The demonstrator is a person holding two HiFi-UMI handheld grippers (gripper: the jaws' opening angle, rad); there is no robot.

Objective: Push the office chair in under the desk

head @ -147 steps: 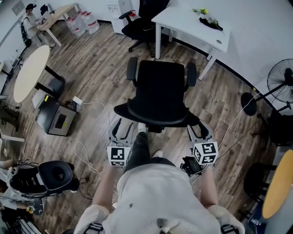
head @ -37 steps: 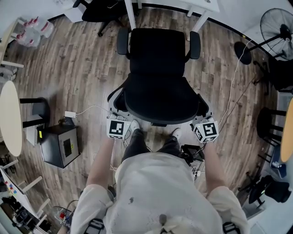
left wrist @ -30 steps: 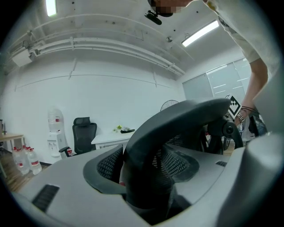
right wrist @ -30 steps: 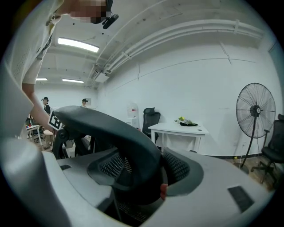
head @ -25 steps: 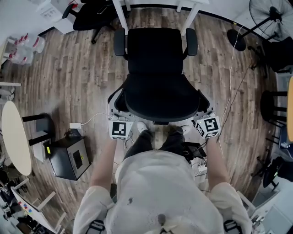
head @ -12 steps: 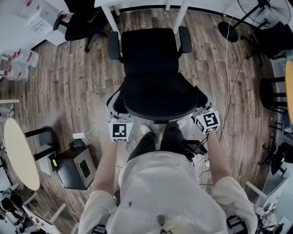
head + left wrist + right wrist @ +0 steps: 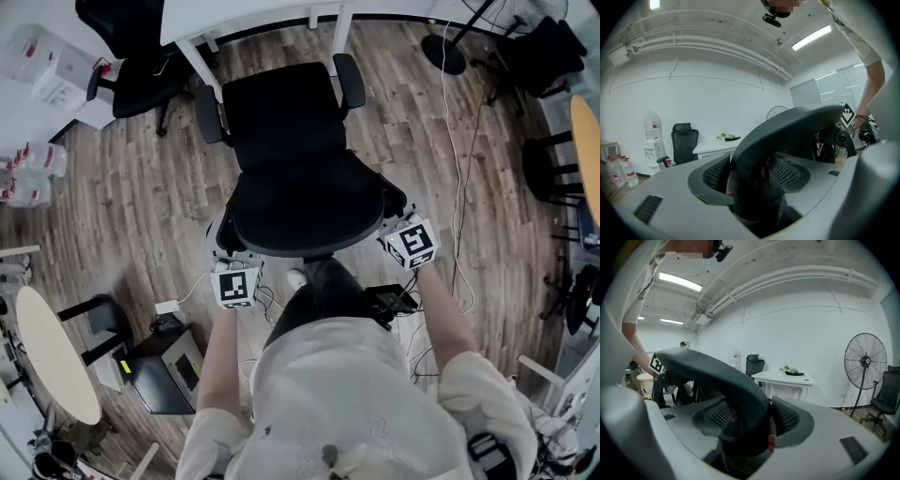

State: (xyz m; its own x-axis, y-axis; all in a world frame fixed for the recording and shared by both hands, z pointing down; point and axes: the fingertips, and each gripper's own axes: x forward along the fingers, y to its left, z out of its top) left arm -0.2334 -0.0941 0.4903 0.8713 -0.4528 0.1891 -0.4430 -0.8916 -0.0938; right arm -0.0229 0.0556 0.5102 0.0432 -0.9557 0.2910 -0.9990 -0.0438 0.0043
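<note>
The black office chair [image 7: 281,122] faces the white desk [image 7: 244,17] at the top of the head view, its seat front close to the desk's edge between the desk legs. My left gripper [image 7: 228,248] is shut on the left end of the chair's curved backrest rim [image 7: 305,225], and my right gripper [image 7: 388,218] is shut on its right end. In the left gripper view the rim [image 7: 787,126] runs between the jaws of my left gripper [image 7: 752,187]. In the right gripper view the same rim [image 7: 712,373] fills my right gripper [image 7: 750,430]. The fingertips are partly hidden by the backrest.
A second black chair [image 7: 131,42] stands left of the desk. A fan base [image 7: 444,53] and a floor cable [image 7: 457,178] lie to the right. A black box [image 7: 173,380], a round table [image 7: 52,361] and water bottles [image 7: 28,173] sit at the left. A fan [image 7: 865,355] stands right.
The chair has rolled forward toward the desk with both grippers holding its backrest. The person has stepped after it, and the desk legs now flank the seat's front.
</note>
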